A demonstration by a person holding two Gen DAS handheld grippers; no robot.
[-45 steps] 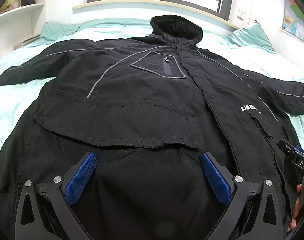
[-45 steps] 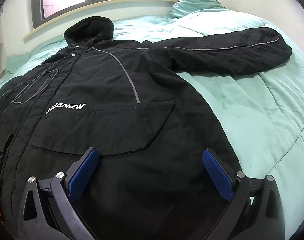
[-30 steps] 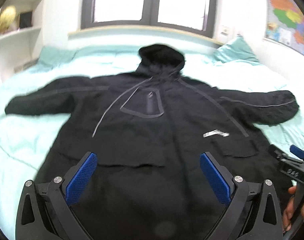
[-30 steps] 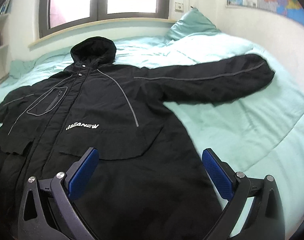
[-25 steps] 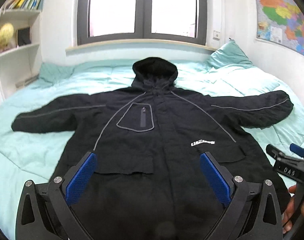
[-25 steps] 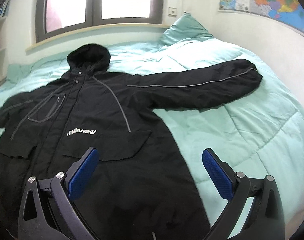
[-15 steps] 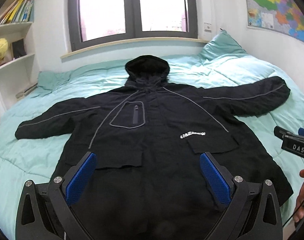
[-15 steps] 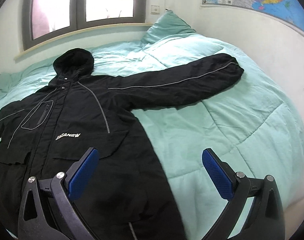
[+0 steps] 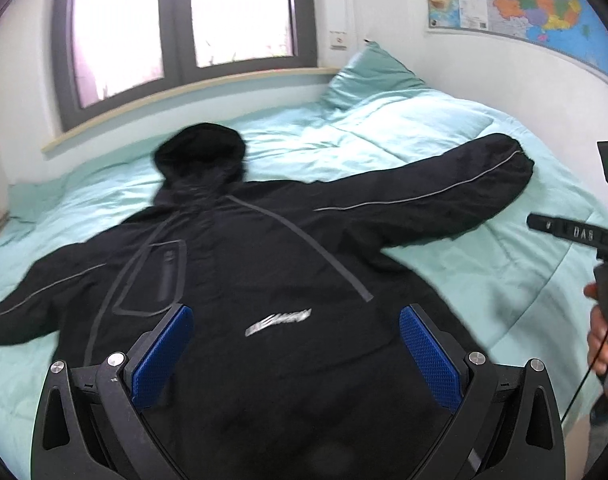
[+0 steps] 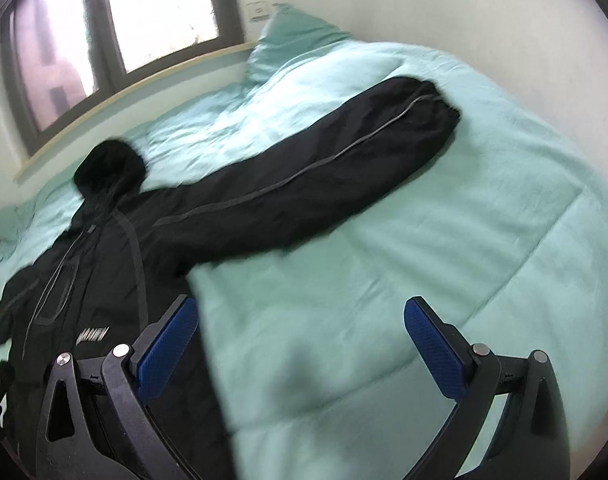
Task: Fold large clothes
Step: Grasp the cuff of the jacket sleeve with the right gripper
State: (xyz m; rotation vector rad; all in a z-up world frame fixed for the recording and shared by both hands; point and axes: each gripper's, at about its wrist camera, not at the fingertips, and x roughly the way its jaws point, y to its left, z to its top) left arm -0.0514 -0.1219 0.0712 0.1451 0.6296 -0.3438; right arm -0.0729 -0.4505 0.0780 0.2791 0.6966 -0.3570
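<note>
A large black hooded jacket (image 9: 263, 280) lies flat and face up on the bed, sleeves spread wide, hood toward the window. My left gripper (image 9: 295, 348) hangs open above the jacket's lower front, blue pads wide apart, holding nothing. In the right wrist view the jacket (image 10: 103, 248) fills the left side and its right sleeve (image 10: 324, 168) stretches toward the wall. My right gripper (image 10: 299, 336) is open over the bare duvet beside the jacket's side edge, below that sleeve. The other gripper and a hand (image 9: 600, 344) show at the left wrist view's right edge.
A mint-green duvet (image 10: 444, 240) covers the bed, with a matching pillow (image 9: 368, 76) at the head by the wall. A window (image 9: 183, 20) runs behind the bed. A map (image 9: 516, 4) hangs on the right wall. A shelf edge shows at far left.
Both grippers have pulled back from the jacket's hem and swung to the right. The right wrist view now looks at the right sleeve and bare duvet. Both stayed open.
</note>
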